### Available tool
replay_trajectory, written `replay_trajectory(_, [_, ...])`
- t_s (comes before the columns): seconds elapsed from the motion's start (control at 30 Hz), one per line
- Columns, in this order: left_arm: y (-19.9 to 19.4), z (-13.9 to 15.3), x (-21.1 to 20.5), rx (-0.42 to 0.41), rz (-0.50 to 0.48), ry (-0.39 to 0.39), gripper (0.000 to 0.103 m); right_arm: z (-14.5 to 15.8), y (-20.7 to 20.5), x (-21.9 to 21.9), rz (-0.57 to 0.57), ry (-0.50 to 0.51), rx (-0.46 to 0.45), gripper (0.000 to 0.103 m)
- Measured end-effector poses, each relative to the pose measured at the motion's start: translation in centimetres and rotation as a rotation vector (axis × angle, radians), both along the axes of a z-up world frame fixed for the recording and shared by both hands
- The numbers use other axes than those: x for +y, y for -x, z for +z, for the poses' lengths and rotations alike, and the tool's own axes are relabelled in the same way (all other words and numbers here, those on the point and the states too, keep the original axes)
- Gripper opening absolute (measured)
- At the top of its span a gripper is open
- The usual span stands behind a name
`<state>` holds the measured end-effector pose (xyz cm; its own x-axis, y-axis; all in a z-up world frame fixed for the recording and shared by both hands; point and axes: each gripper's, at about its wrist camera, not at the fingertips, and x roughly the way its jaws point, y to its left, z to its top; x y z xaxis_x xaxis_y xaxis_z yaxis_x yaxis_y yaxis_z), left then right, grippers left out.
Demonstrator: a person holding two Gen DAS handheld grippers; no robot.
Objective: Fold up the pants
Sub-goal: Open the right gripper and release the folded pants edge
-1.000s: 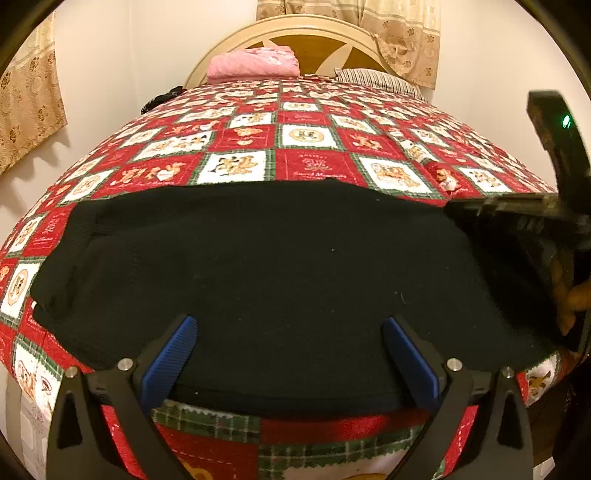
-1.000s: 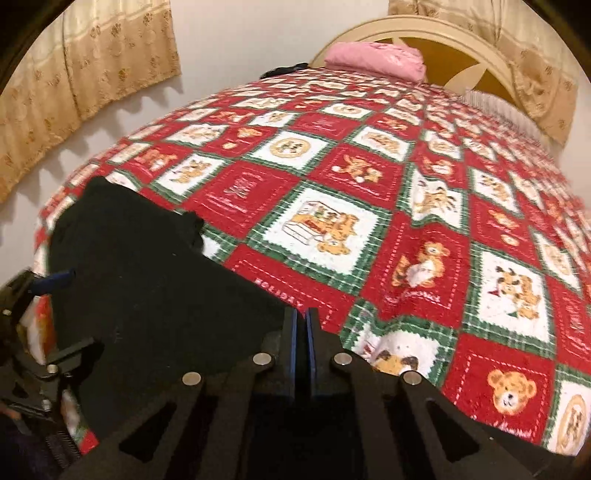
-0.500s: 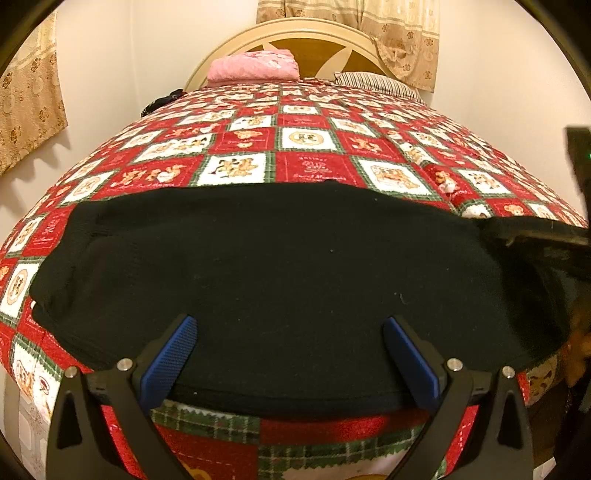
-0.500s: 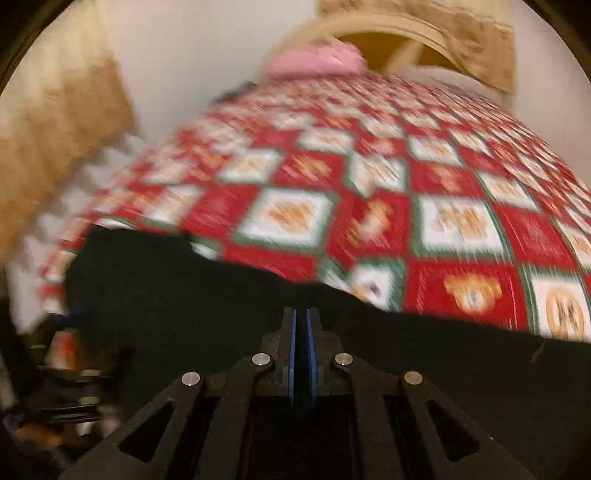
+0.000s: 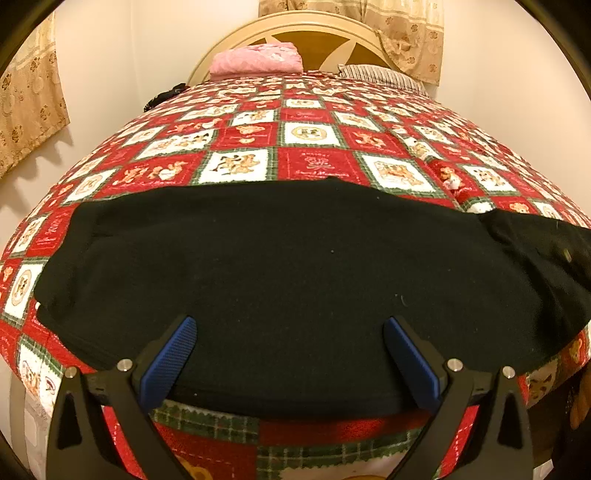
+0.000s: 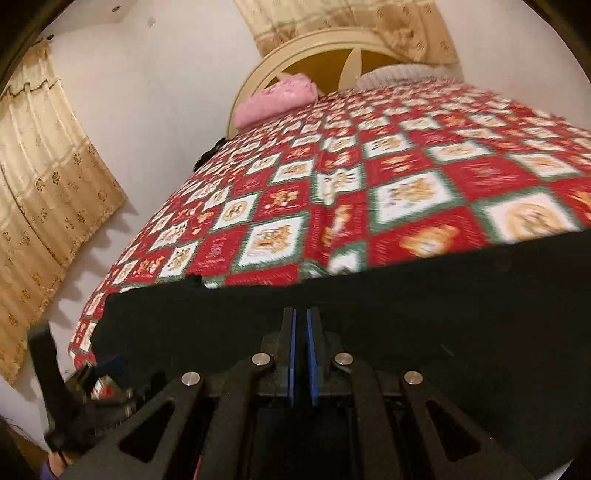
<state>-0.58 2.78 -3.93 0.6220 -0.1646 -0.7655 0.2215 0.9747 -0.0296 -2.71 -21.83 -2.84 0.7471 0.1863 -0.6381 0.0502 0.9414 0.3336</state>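
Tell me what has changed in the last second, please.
The right gripper, shut on the black pants, swung away to the right and left the left camera's view. The pants' right end now lies folded over. The left gripper stayed open over the near edge.

I see the pants (image 5: 295, 280) as plain black, no pattern I can make out. The bedspread (image 5: 314, 162) under them is a red-and-white check w/ green plaid borders — teddy-bear pics in tan/brown inside the squares. My left gripper (image 5: 288, 350) has a black frame w/ blue textured pads (image 5: 168, 360); the right gripper (image 6: 300, 354) looks the same — black frame, blue pads, silver screws. The folded blanket (image 5: 256, 59) at the far end is pink. The pillow (image 5: 380, 75) beside it is grey-striped. Headboard (image 5: 306, 31) is cream w/ tan-brown panels. Curtains (image 6: 44, 206) are gold-beige w/ a darker floral print. Walls look off-white.
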Motion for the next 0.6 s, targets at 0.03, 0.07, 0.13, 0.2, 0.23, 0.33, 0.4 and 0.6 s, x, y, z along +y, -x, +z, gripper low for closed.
replay_trajectory(0.03, [0.0, 0.0, 0.0, 0.004, 0.005, -0.001, 0.103, -0.2, 0.9, -0.1, -0.002, 0.012, 0.006, 0.006])
replay_trajectory(0.07, [-0.1, 0.1, -0.1, 0.006, 0.008, -0.002, 0.103, -0.5, 1.3, -0.2, -0.004, 0.02, 0.013, 0.006])
replay_trajectory(0.13, [-0.1, 0.1, -0.1, 0.011, 0.017, -0.006, 0.103, -2.1, 2.3, 0.0, 0.004, 0.027, 0.055, 0.01])
replay_trajectory(0.2, [-0.1, 0.3, -0.3, 0.015, 0.023, -0.013, 0.103, -2.6, 3.4, -0.1, 0.004, 0.016, 0.007, 0.01])
replay_trajectory(0.23, [0.0, 0.3, -0.4, 0.015, 0.025, -0.017, 0.103, -2.6, 3.6, 0.1, -0.001, 0.021, -0.002, 0.013])
replay_trajectory(0.33, [0.4, 0.6, -0.6, 0.011, 0.027, -0.029, 0.103, -2.1, 2.9, 1.2, 0.061, 0.04, 0.011, 0.041])
replay_trajectory(0.4, [0.8, 1.0, -0.8, -0.003, 0.014, -0.027, 0.103, -1.6, 3.0, 1.6, 0.074, 0.049, 0.02, 0.05])
replay_trajectory(0.6, [2.0, 2.5, -2.2, -0.073, -0.037, -0.028, 0.103, 1.9, 4.5, -1.5, -0.032, 0.071, -0.038, 0.052])
